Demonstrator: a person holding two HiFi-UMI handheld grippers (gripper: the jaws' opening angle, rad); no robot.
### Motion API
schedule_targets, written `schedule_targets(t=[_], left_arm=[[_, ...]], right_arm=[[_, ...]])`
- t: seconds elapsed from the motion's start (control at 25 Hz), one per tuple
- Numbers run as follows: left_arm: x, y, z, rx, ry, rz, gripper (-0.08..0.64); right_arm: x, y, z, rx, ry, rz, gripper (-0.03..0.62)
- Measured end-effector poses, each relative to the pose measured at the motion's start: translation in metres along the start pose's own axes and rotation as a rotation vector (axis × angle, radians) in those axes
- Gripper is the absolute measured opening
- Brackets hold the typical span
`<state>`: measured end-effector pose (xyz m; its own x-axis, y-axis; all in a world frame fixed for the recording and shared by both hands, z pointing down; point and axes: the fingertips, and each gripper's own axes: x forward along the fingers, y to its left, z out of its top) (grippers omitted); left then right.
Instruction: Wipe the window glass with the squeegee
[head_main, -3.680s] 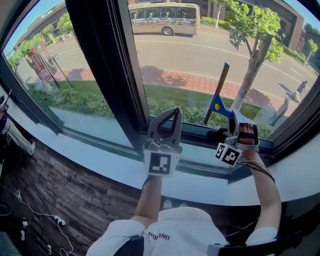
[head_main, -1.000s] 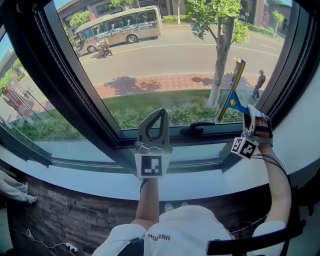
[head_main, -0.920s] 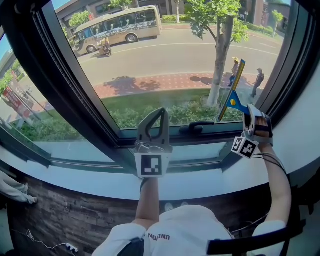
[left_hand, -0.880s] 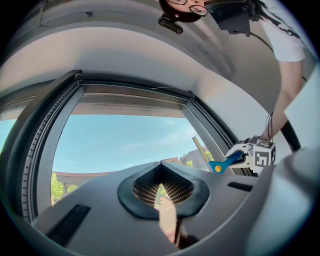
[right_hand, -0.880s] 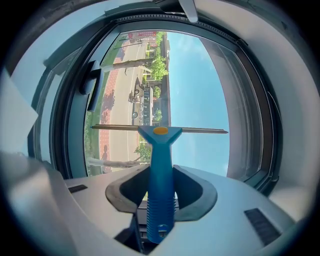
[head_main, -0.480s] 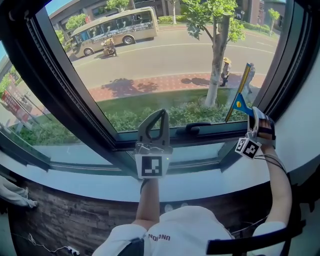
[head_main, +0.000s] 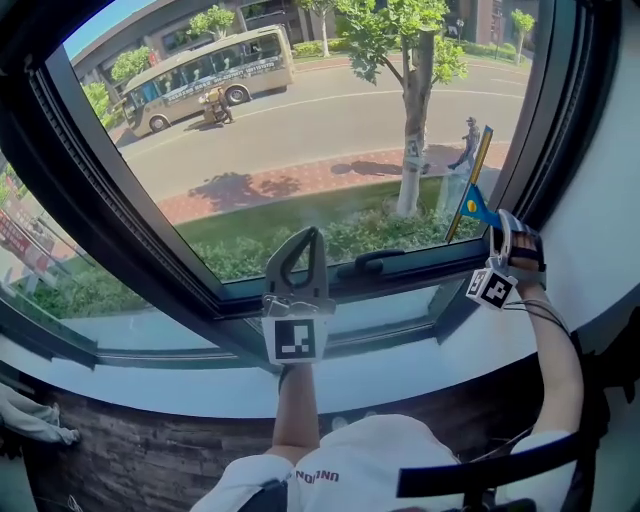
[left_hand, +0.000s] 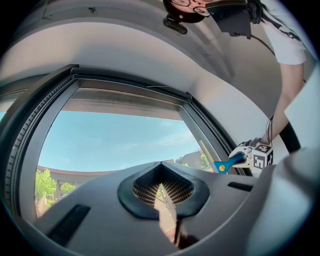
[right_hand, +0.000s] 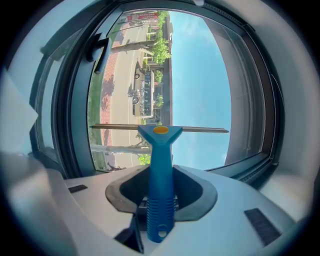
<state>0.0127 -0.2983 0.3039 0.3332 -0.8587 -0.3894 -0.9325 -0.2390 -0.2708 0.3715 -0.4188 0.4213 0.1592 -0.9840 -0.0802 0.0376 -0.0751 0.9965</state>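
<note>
While the right gripper (head_main: 503, 232) clamped the squeegee (right_hand: 160, 167) by its handle, blade upright near the right edge of the glass (head_main: 300, 130), the left gripper (head_main: 306, 240) had its jaws together, empty

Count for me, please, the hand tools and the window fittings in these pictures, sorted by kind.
Grippers: 2 (left gripper, right gripper)
Squeegee: 1
Window handle: 1
Total: 4
</note>
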Motion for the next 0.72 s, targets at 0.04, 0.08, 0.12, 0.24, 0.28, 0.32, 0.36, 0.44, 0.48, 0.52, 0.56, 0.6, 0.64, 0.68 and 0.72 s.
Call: schedule_targets(t=[0.04,0.08,0.12,0.24,0.28,0.32,0.36,0.44,0.48,0.52,0.56,0.6,0.64,0.68,0.72], left_arm=[[0.001,0.001,-0.001,-0.005,0.003,0.004,-0.002],[0.001,0.002,-0.001,-0.008,0.005,0.008,-0.002],[0.002,0.004,-0.001,-0.008,0.004,0.012,-0.002],[0.003,0.007,0.004,-0.006,-0.006,0.019,-0.002],[0.004,0.007,0.005,-0.006,-0.008,0.019,-0.002],[0.004,0.006,0.005,-0.006,-0.009,0.018,-0.002],[0.005,0.006,0.006,-0.007,-0.011,0.016,-0.002],[0.006,0.005,0.008,-0.013,-0.015,0.015,-0.002],[0.006,0.004,0.009,-0.014,-0.017,0.014,-0.002],[0.005,0.003,0.010,-0.013,-0.018,0.012,-0.002],[0.005,0.002,0.011,-0.012,-0.018,0.009,-0.002],[0.005,0.001,0.011,-0.011,-0.017,0.006,-0.002],[0.004,0.000,0.011,-0.011,-0.017,0.004,-0.002],[0.004,0.000,0.010,-0.011,-0.016,0.003,-0.002],[0.004,0.000,0.010,-0.012,-0.017,0.004,-0.002]], right_arm=[[0.001,-0.001,0.000,-0.003,-0.001,-0.003,0.149],[0.003,-0.002,0.001,-0.005,-0.003,-0.005,0.149],[0.004,-0.003,0.001,-0.008,-0.005,-0.007,0.149],[0.004,-0.007,0.001,-0.017,-0.005,-0.007,0.149],[0.004,-0.008,0.000,-0.022,-0.003,-0.008,0.149],[0.004,-0.008,-0.003,-0.026,0.002,-0.009,0.149],[0.004,-0.008,-0.005,-0.029,0.007,-0.008,0.149],[0.004,-0.008,-0.010,-0.033,0.018,-0.005,0.149],[0.004,-0.008,-0.012,-0.034,0.025,-0.002,0.149],[0.003,-0.008,-0.014,-0.033,0.032,0.001,0.149],[0.003,-0.008,-0.017,-0.032,0.041,0.004,0.149],[0.002,-0.008,-0.021,-0.030,0.050,0.006,0.149],[0.002,-0.008,-0.024,-0.030,0.059,0.007,0.149],[0.003,-0.007,-0.027,-0.030,0.067,0.007,0.149],[0.004,-0.007,-0.030,-0.030,0.075,0.008,0.149]])
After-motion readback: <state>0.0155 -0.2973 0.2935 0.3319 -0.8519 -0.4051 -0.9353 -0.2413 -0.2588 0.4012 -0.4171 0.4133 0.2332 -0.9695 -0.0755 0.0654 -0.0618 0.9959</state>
